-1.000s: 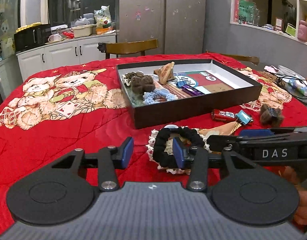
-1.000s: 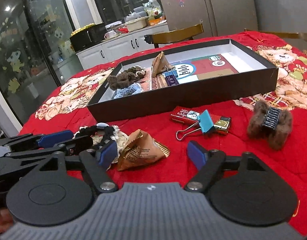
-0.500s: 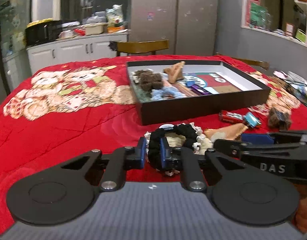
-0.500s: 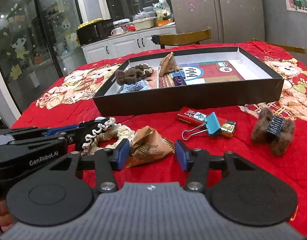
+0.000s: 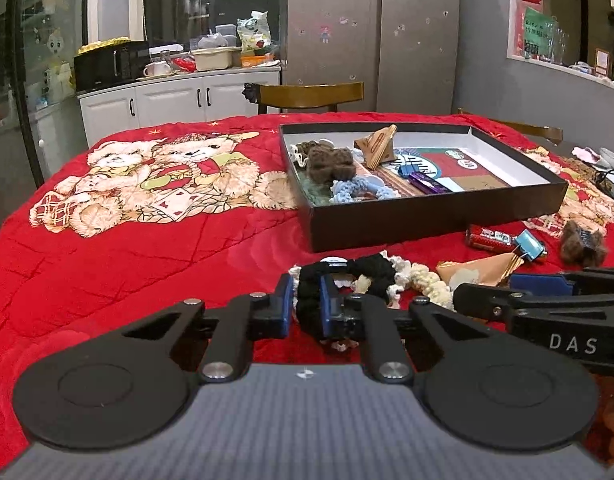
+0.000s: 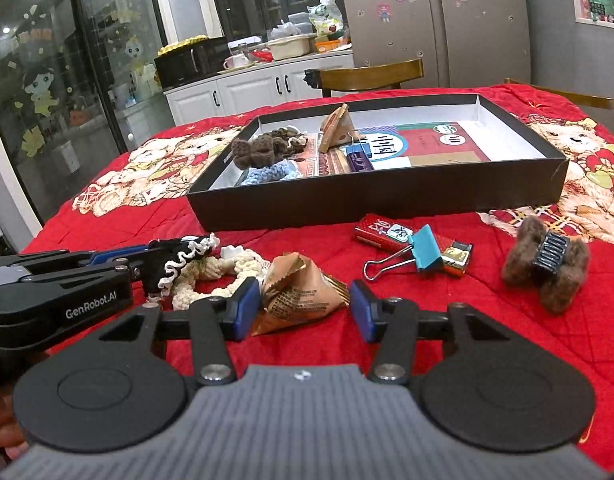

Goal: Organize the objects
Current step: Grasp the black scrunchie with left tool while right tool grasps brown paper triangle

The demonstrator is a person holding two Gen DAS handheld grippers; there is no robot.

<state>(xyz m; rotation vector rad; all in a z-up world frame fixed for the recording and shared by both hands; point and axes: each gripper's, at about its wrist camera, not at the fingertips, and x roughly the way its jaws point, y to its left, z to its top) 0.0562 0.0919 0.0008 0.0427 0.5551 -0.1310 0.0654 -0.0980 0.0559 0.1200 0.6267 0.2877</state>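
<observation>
My left gripper (image 5: 307, 300) is shut on a black scrunchie (image 5: 371, 268) that lies on the red bear quilt (image 5: 147, 264), tangled with a cream scrunchie (image 5: 423, 280). In the right wrist view the right gripper (image 6: 303, 308) has its blue pads against both sides of a brown triangular snack packet (image 6: 303, 292) on the quilt. The left gripper (image 6: 147, 258) comes in from the left there, holding the black scrunchie (image 6: 175, 256). Behind both stands a shallow black box (image 6: 387, 200) holding several hair ties, a packet and small items.
A blue binder clip (image 6: 425, 248) lies on a red snack bar (image 6: 379, 228) right of the packet. Further right sits a brown furry hair claw (image 6: 547, 268). A wooden chair (image 5: 311, 94) and kitchen cabinets stand beyond the table. A person's hand shows at each lower corner.
The left jaws closed onto the black scrunchie. The right jaws narrowed around the brown packet. Neither hand shifted noticeably.
</observation>
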